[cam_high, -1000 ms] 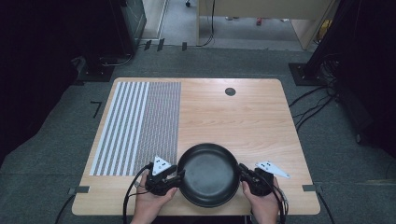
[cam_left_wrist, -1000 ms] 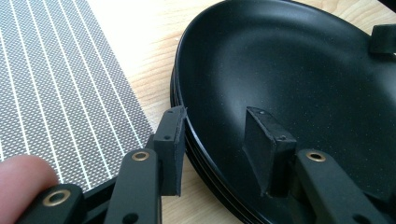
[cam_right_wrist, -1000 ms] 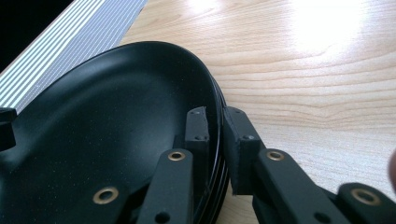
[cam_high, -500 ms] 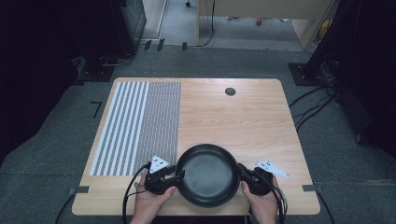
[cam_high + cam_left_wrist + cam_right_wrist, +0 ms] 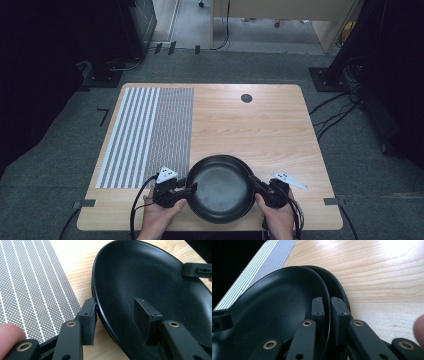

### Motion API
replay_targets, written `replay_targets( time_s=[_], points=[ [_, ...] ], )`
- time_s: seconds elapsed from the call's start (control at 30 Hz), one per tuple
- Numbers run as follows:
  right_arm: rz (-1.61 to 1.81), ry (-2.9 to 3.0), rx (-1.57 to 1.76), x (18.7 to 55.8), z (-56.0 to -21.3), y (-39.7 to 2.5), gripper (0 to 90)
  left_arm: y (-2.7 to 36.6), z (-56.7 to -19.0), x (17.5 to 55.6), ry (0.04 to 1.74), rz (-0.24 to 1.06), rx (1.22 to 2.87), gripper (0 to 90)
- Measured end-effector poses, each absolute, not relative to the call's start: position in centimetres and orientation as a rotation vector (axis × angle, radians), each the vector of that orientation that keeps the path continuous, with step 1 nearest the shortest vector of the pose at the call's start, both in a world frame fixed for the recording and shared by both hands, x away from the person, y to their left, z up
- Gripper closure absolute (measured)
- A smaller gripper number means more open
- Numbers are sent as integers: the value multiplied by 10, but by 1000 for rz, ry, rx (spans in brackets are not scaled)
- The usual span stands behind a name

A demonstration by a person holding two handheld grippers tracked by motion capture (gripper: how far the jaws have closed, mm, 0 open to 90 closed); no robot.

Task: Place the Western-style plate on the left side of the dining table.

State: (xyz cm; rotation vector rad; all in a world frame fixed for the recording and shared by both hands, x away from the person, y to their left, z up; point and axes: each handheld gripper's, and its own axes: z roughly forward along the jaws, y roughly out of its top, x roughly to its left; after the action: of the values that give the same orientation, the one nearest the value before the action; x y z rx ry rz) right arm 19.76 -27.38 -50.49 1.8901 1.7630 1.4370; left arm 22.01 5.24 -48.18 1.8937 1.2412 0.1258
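A black plate (image 5: 220,187) lies at the front middle of the wooden table (image 5: 260,130). In the right gripper view it is an upper plate (image 5: 274,302) resting in a second black plate (image 5: 337,287). My right gripper (image 5: 327,306) is shut on the upper plate's rim, at its right side (image 5: 254,184). My left gripper (image 5: 115,312) straddles the plate's (image 5: 155,280) left rim, one pad outside and one inside, with a gap left at the inner pad. In the high view that left gripper (image 5: 189,189) is at the plate's left edge.
A striped grey-and-white placemat (image 5: 145,135) covers the table's left part, close to the plate's left rim (image 5: 32,282). A small black round cap (image 5: 246,98) sits near the far edge. Cables run over the floor at the right.
Almost nothing differs: the plates and both grippers hold their places, with only a very slight shift of the left hand.
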Motion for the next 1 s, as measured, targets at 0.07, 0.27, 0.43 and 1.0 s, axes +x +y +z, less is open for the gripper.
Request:
replay_targets(
  time_s=[0.07, 0.27, 0.43, 1.0],
  points=[
    [1452, 1762, 1895, 198, -506, -274, 824, 54, -481, 220, 1252, 137, 1886, 592],
    [1502, 1773, 1922, 199, -508, -272, 827, 62, -478, 221, 1265, 141, 1872, 651],
    [1533, 1765, 1941, 199, -511, -272, 819, 65, -478, 221, 1250, 137, 1888, 688],
    [1654, 1621, 2193, 199, -518, -275, 839, 73, -483, 221, 1249, -2, 1831, 709]
  ],
)
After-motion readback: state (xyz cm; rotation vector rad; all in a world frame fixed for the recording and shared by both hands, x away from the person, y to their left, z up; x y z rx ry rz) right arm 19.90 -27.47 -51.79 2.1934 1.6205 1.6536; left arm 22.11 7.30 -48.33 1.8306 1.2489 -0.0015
